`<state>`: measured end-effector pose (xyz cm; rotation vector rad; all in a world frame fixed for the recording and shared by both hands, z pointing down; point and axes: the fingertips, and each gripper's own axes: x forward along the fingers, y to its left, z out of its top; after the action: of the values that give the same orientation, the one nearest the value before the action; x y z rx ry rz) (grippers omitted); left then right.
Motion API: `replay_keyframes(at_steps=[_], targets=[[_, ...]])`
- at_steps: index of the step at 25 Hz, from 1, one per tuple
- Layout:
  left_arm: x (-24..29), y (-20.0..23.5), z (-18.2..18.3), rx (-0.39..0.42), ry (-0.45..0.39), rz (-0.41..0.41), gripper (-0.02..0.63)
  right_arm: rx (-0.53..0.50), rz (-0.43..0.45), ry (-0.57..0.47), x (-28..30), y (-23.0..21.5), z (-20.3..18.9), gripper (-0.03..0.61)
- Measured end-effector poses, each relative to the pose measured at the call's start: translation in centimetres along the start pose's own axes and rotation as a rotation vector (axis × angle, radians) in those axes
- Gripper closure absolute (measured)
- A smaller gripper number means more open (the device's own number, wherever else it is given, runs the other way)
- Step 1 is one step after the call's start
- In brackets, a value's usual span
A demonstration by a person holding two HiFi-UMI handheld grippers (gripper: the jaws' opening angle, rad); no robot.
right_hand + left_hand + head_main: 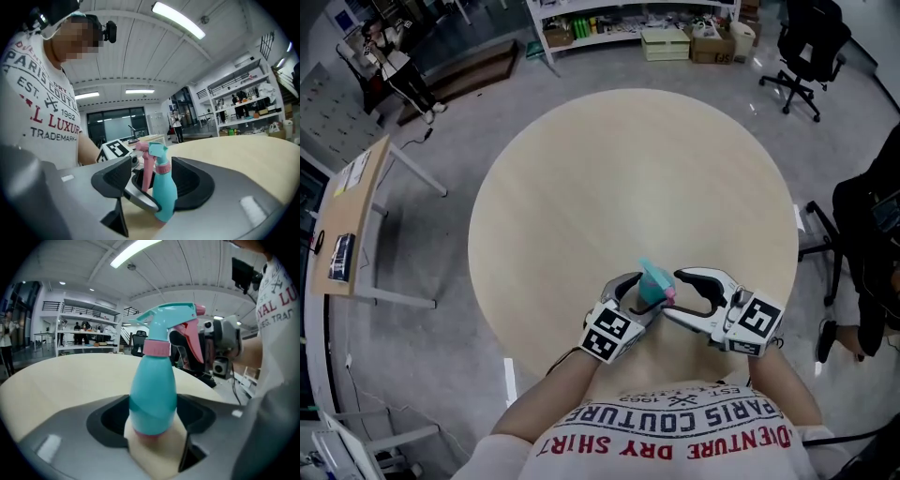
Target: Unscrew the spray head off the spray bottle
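Fingers of left gripper (639, 295) clamp spray bottle (153, 394); right gripper (677, 293) gapes around it.

You had a matt, smooth wood-look table (581, 187); your spray bottle (152, 399) was smooth, faintly glossy plastic, and your left gripper (639, 298) and right gripper (680, 295) matt plastic.

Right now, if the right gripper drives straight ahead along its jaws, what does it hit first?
The spray bottle, standing between the right gripper's open jaws, probably its pink trigger first. The left gripper grips the body; exact depth is unclear.
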<state>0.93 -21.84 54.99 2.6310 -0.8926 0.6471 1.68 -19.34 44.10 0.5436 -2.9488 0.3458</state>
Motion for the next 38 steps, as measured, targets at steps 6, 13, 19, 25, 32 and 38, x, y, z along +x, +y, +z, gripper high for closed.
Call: replay_keyframes(at_steps=[6, 13, 19, 25, 32, 38], targets=[[0.8, -0.8, 0.1, 0.002, 0.019, 0.134, 0.301, -0.158, -0.258, 0.080, 2.3, -1.5, -1.4, 0.365], [1.0, -1.2, 0.2, 0.019, 0.023, 0.110, 0.301, -0.171, -0.291, 0.098, 2.3, -2.6, -1.8, 0.443], [0.5, -2.5, -0.3, 0.171, 0.049, -0.151, 0.302, -0.183, 0.050, 0.158, 2.2, -1.0, -2.1, 0.448], [-1.6, -4.1, -1.6, 0.432, 0.113, -0.534, 0.302, -0.262, 0.378, 0.262, 2.1, 2.2, -2.5, 0.448], [-1.6, -1.5, -1.2, 0.220, 0.037, -0.265, 0.302, -0.157, 0.048, 0.123, 1.2, -1.0, -0.5, 0.379], [-2.0, 1.9, -1.0, -0.034, 0.004, 0.108, 0.302, -0.088, -0.078, 0.046, 0.1, -0.6, 0.5, 0.396]])
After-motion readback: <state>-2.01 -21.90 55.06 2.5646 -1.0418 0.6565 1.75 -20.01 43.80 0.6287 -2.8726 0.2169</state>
